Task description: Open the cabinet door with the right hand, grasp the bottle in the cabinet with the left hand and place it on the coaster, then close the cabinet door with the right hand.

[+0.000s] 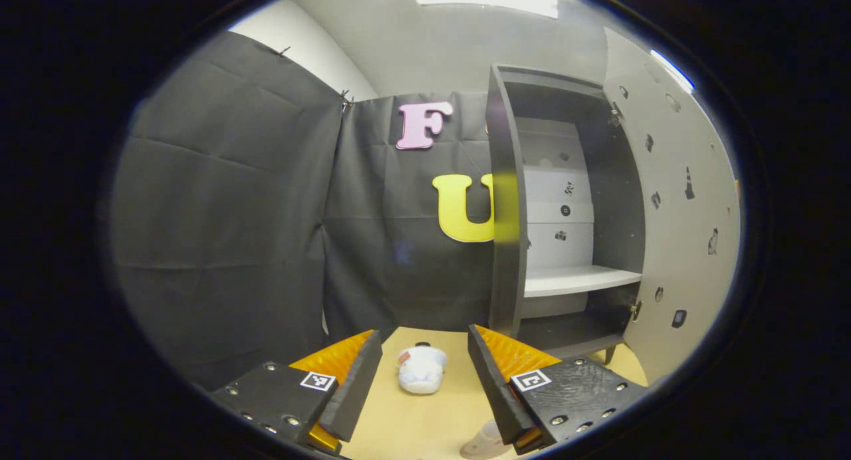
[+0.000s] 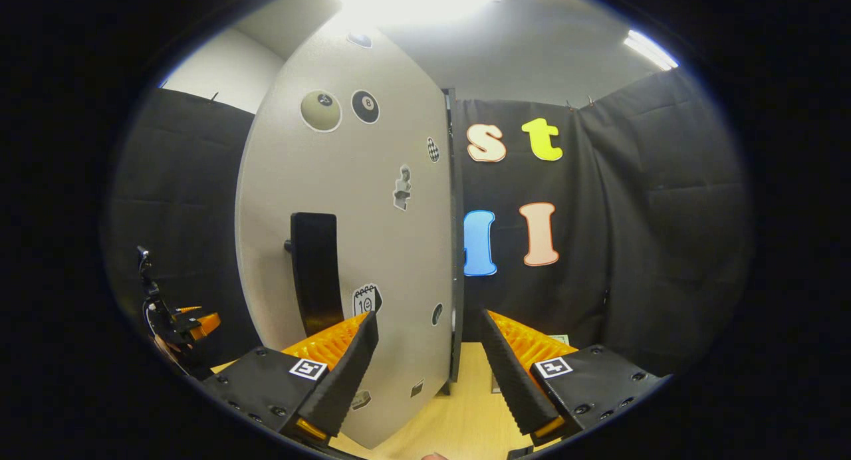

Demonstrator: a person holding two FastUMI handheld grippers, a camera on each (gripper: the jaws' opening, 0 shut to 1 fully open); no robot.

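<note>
The cabinet (image 1: 565, 201) stands on the wooden table (image 1: 425, 413) with its door (image 1: 671, 234) swung wide open. Inside the cabinet there is a white shelf (image 1: 578, 279), and nothing can be seen on it or on the dark floor below it.

In the left gripper view, the left gripper (image 1: 425, 367) hangs in front of the cabinet, off to its left. Its two fingers are spread apart and hold nothing. On the table between them, in front of the cabinet's left wall, lies a small white bottle (image 1: 421, 368) on its side. A pale round thing (image 1: 484, 442) peeks out at the bottom edge, nearer than the bottle; it may be the coaster, but that is hard to tell.

In the right gripper view, the right gripper (image 2: 429, 353) is close to the open door (image 2: 346, 234). Its fingers are wide apart, and the door's edge stands between them, but they do not press on it. The dark handle (image 2: 316, 274) on the door is just left of that edge. The left gripper (image 2: 183, 320) shows far off, left of the door.
</note>
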